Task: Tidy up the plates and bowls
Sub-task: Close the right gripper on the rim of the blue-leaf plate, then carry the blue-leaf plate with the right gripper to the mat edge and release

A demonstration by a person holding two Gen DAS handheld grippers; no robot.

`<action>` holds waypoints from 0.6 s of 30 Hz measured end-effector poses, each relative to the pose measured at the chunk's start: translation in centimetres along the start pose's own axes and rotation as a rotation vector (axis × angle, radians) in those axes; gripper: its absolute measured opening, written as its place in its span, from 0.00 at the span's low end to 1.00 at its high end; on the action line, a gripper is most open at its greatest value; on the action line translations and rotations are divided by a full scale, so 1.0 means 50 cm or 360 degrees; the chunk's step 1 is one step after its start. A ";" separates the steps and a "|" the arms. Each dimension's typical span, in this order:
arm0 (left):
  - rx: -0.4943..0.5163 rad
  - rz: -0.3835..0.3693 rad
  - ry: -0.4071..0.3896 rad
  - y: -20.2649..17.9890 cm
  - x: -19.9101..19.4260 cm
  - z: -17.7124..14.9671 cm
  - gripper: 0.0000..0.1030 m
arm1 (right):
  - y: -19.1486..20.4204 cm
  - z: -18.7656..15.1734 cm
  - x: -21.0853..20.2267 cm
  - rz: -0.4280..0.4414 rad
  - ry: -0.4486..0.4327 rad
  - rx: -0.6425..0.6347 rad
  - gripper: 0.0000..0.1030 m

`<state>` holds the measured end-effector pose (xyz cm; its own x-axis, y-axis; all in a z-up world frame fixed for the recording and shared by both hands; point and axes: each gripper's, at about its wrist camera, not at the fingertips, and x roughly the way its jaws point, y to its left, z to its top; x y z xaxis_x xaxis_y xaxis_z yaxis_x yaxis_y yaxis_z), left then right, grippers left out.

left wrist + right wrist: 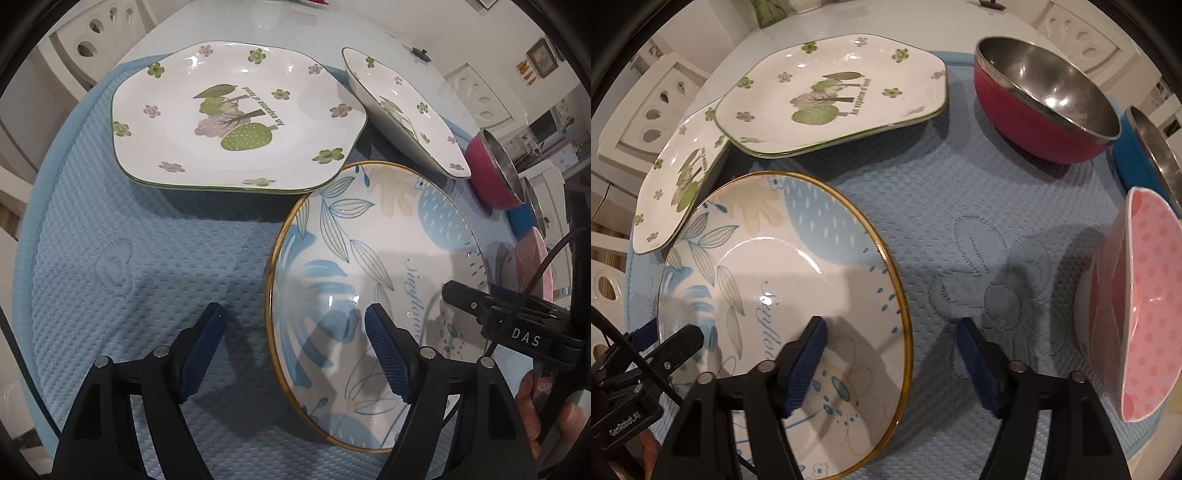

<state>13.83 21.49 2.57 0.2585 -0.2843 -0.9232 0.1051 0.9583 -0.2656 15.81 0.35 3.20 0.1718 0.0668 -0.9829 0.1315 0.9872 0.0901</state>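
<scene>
Blue-patterned, with a gold rim, the round plate lies on the quilted mat, toward its near edge. Both grippers point down over it with jaws apart, gripping nothing. The left gripper straddles one side of the rim, the right gripper the opposite side. To do the step well, each should probably sink until one pad is under the rim, then close evenly. The two flowered plates lie toward the far edge.
</scene>
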 end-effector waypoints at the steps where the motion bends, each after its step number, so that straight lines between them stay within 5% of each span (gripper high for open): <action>1: -0.0001 0.0005 -0.0003 0.000 0.001 0.000 0.74 | -0.003 0.001 0.001 0.0013 -0.0002 0.0006 0.69; 4: 0.0026 0.0040 -0.0063 -0.010 0.001 -0.007 0.67 | -0.007 0.004 0.002 0.0010 -0.0032 -0.0010 0.67; 6: 0.0079 0.0117 -0.0084 -0.019 0.005 -0.009 0.42 | 0.001 -0.001 -0.007 0.0043 -0.0058 -0.0016 0.55; 8: 0.0117 0.0090 -0.0108 -0.023 -0.002 -0.009 0.27 | 0.007 0.001 -0.009 0.0070 -0.0068 -0.0031 0.47; 9: 0.0107 0.0086 -0.0106 -0.019 -0.001 -0.009 0.26 | 0.012 0.001 -0.010 0.0083 -0.0069 -0.0043 0.41; 18: -0.0049 0.0079 -0.0144 0.022 -0.027 -0.041 0.23 | 0.049 -0.016 -0.020 0.0070 -0.0035 -0.0164 0.41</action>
<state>11.63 23.00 2.94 0.3484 -0.2368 -0.9070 0.0611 0.9712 -0.2301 15.15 2.80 4.29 0.1966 0.1086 -0.9745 0.0224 0.9931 0.1152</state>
